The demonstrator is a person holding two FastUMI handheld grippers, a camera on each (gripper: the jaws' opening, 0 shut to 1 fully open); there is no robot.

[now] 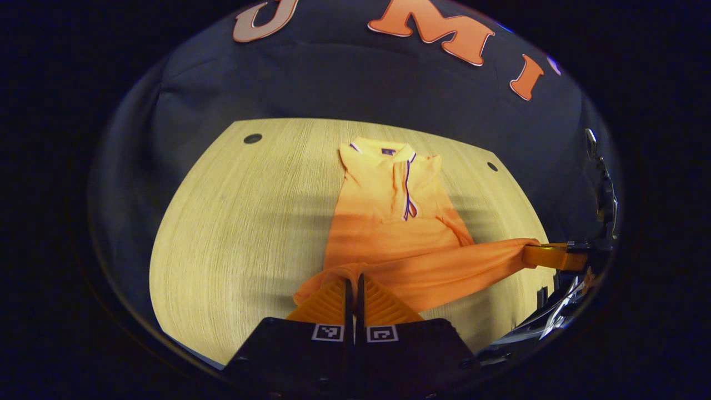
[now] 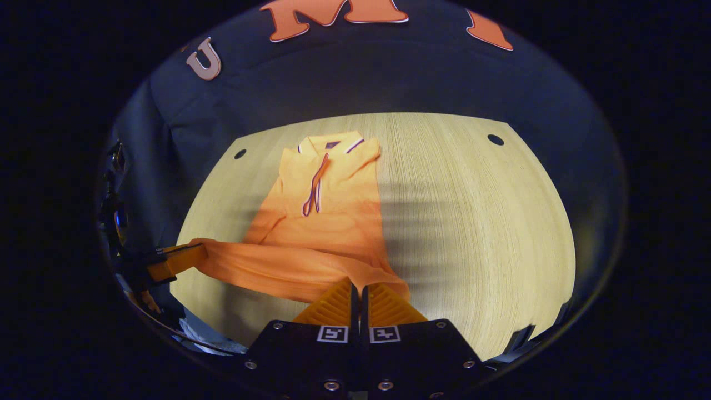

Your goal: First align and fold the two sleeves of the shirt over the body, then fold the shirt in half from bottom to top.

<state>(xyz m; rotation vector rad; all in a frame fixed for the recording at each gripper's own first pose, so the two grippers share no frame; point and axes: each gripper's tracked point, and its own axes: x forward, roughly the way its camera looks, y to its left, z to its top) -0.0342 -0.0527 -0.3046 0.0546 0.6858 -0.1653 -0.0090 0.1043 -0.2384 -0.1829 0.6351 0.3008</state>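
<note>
An orange polo shirt (image 1: 389, 222) lies on the wooden table (image 1: 239, 222), collar at the far end, both sleeves folded in over the body. Its bottom hem is lifted off the table and stretched between the two grippers. My left gripper (image 1: 353, 280) is shut on the hem's left corner. At the right edge of the left gripper view, the right gripper (image 1: 533, 254) pinches the other corner. In the right gripper view the shirt (image 2: 328, 222) runs away from my right gripper (image 2: 358, 289), which is shut on its hem corner, and the left gripper (image 2: 194, 251) holds the hem at far left.
The table (image 2: 477, 222) has a small dark hole near each far corner (image 1: 253, 138) (image 1: 492, 166). The black cloth wall stands behind the table. Bare tabletop lies on both sides of the shirt.
</note>
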